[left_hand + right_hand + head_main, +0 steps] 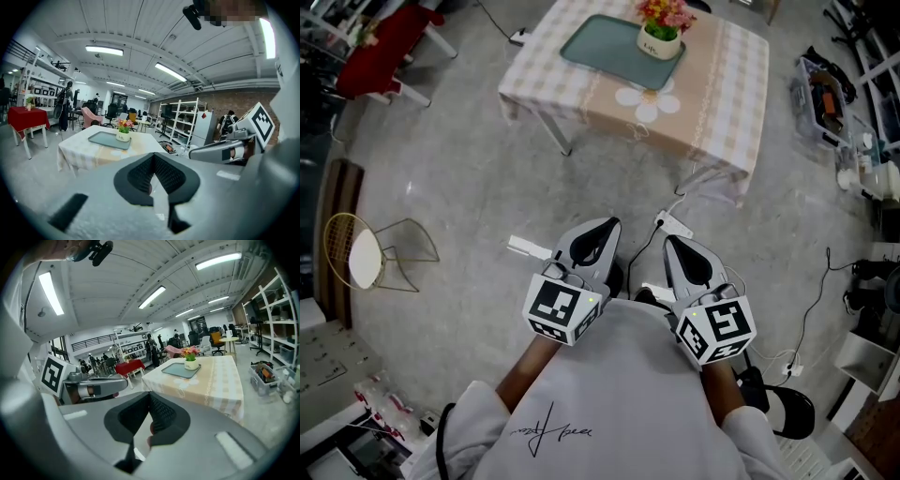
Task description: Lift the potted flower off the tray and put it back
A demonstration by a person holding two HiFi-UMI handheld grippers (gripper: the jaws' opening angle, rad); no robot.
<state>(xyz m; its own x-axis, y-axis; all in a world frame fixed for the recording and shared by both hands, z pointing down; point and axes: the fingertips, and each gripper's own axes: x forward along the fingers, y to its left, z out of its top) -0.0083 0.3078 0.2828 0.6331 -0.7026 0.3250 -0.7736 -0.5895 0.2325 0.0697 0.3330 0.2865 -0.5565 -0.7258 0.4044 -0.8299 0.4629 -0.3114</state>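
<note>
The potted flower (661,30), pink and yellow blooms in a white pot, stands on the grey-green tray (605,47) on the checked table (712,94) at the top of the head view. The flower (123,130) and tray (108,140) also show far off in the left gripper view, and the flower (190,358) and tray (180,371) in the right gripper view. My left gripper (602,227) and right gripper (677,246) are both held close to my body over the floor, well short of the table. Both are shut with nothing between their jaws.
A wire chair with a white seat (367,255) stands on the floor at the left. A white power strip and cables (673,223) lie on the floor in front of the table. A bin of items (825,98) and shelving sit at the right. A red-covered table (380,47) is at the upper left.
</note>
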